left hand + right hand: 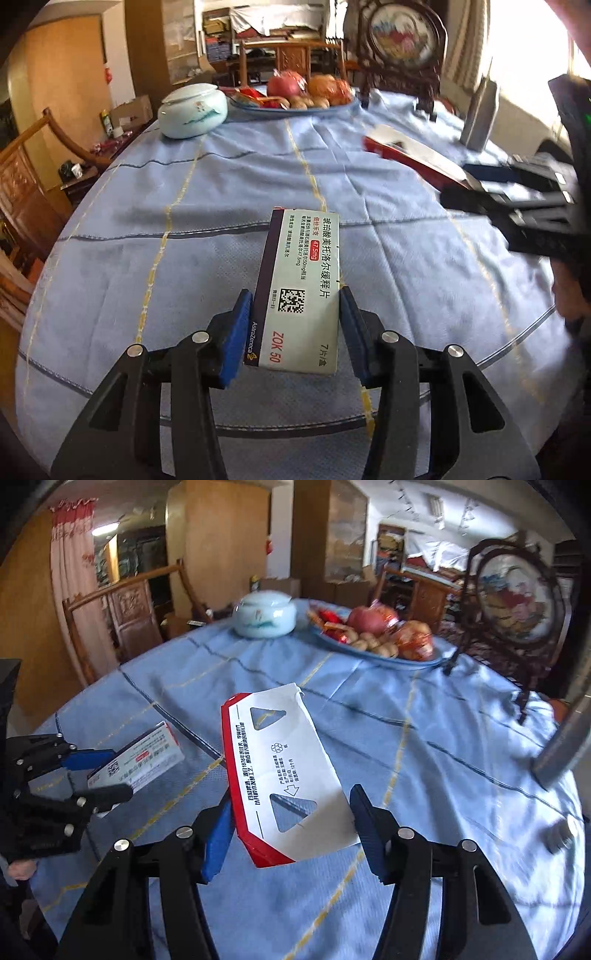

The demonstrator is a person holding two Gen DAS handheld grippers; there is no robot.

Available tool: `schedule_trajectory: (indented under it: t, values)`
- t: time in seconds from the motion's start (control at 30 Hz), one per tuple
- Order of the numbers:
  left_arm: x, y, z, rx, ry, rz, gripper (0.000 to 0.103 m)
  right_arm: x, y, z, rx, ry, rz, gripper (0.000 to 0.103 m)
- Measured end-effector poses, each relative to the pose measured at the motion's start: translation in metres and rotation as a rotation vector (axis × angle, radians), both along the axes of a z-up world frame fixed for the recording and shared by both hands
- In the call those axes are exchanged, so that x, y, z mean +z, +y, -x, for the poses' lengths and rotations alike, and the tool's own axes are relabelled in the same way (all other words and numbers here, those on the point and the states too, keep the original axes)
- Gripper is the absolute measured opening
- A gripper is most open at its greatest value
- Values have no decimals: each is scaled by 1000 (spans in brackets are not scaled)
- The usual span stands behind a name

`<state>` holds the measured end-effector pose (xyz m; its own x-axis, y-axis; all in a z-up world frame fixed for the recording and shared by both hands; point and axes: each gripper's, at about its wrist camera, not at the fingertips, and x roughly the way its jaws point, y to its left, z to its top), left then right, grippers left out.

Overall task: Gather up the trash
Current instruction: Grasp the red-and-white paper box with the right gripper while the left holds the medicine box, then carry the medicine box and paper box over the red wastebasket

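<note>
Left gripper [295,325] clamping medicine box [299,291] over tablecloth [184,221]. Right gripper [291,823] gripping flattened carton [284,775], beside medicine box.

Round table [207,192] w/ pale blue cloth, yellow + dark grid lines.
Landmark = fruit plate [258,110] at far side: apple, orange-wrapped fruit, nuts, red sweets on it. White lidded jar [192,110] just left of plate, apart from it. Dark-framed round picture on stand [400,44] right of plate, feet on cloth. Grey upright thing [478,110] further right near edge, blurred. Medicine box [299,291] well nearer than plate, mid-cloth.
</note>
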<state>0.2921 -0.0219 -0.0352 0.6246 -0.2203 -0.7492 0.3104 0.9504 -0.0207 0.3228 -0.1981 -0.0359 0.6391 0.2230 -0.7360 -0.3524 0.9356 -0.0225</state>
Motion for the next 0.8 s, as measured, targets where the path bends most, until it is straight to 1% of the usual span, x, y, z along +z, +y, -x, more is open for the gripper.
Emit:
schedule_trajectory:
  t: [0.07, 0.2, 0.37, 0.5, 0.67, 0.8]
  values:
    - [5, 4, 4, 13, 2, 26, 47, 10, -1, 19, -34, -47, 23, 60]
    - [25, 7, 25, 37, -57, 12, 48, 29, -3, 53, -60, -120, 19, 60]
    - [46, 14, 55, 51, -100, 20, 48, 52, -3, 91, -84, -177, -33, 60]
    - [60, 24, 81, 69, -135, 25, 48, 65, 4, 120, -105, -240, -45, 60]
    - [70, 43, 120, 120, -174, 33, 48, 77, 19, 162, -104, -318, -67, 60]
    - [74, 64, 156, 187, -204, 17, 48, 84, 32, 196, -71, -364, -108, 61]
